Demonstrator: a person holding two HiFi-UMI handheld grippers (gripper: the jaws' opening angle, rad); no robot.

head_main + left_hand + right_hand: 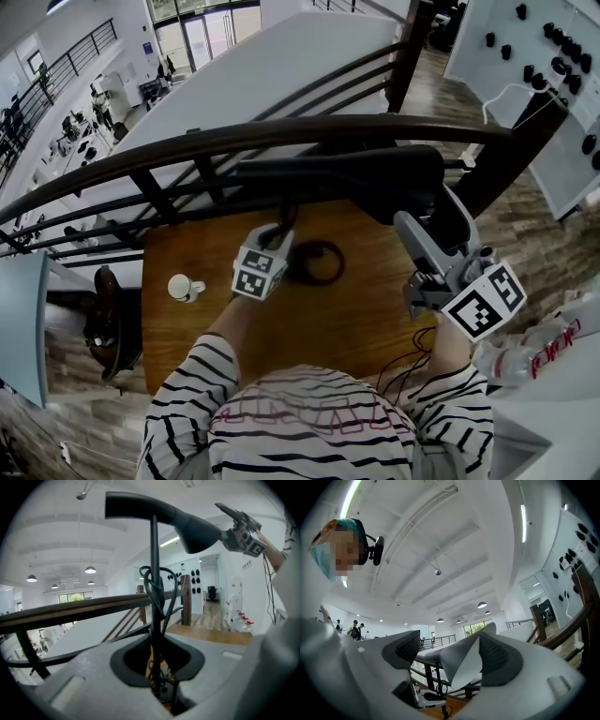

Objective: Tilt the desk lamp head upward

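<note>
**Desk lamp** (154,564): stands on the wooden worktop (356,323).
- Lamp stem (153,541): thin and upright, with a cable (146,581) looped beside it.
- Lamp head (347,173): dark and long, set crosswise atop the stem, with its flared end to the stem's right.
- Ring base (321,262): at the stem's foot, seen in the head view only.

**Left gripper** (284,234): jaws closed on the stem low down, plain in its own view.

**Right gripper** (412,230): right of the stem, at the flared end. Its own view alone shows the jaws apart, with the head against one pad and a gap at the other.

**White mug** (184,288): left of the stem, seen in the head view only.

**Railing** (281,136): beyond the stem.
</note>
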